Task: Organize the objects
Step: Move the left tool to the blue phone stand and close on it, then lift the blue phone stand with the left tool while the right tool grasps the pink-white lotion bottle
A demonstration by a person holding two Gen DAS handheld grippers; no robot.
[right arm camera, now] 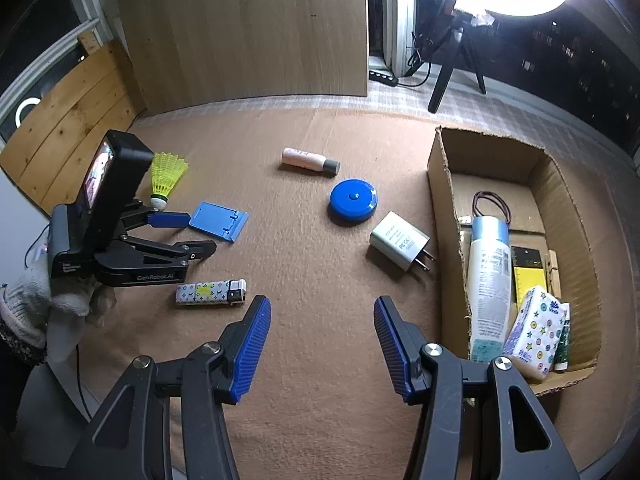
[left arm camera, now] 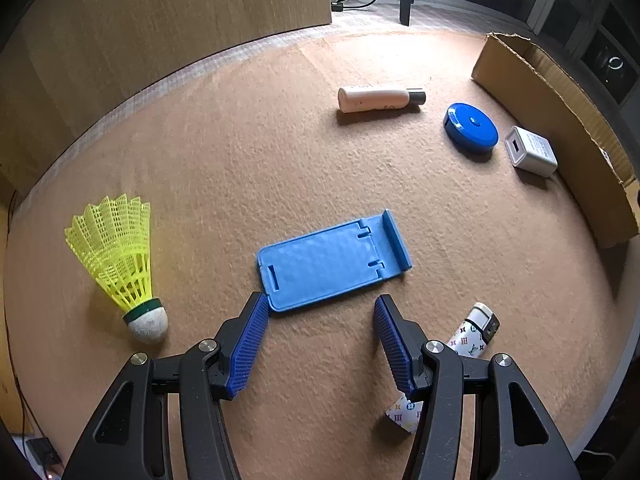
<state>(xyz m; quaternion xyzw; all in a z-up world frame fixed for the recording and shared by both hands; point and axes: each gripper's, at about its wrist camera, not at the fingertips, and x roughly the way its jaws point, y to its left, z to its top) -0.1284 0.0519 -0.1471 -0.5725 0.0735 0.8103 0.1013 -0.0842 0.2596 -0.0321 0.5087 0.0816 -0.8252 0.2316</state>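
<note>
A blue plastic phone stand [left arm camera: 332, 260] [right arm camera: 218, 222] lies flat on the brown mat. My left gripper [left arm camera: 320, 302] [right arm camera: 200, 233] points down at its near edge and stands open. One pad [left arm camera: 252, 336] is by the stand's corner, and neither pad presses on it. A patterned lighter [left arm camera: 472, 336] [right arm camera: 212, 292] lies beside the left gripper's other finger. A yellow shuttlecock [left arm camera: 116, 256] [right arm camera: 166, 176] lies to the left. My right gripper [right arm camera: 322, 304] hangs open over bare mat, with nothing between its fingers.
A pink bottle [right arm camera: 308, 160], a blue round tape measure [right arm camera: 353, 200] and a white charger [right arm camera: 398, 242] lie mid-mat. A cardboard box [right arm camera: 440, 184] at right holds a white bottle [right arm camera: 490, 280], a tissue pack [right arm camera: 534, 328] and small items. A wooden board [right arm camera: 248, 28] and a tripod [right arm camera: 444, 80] stand behind.
</note>
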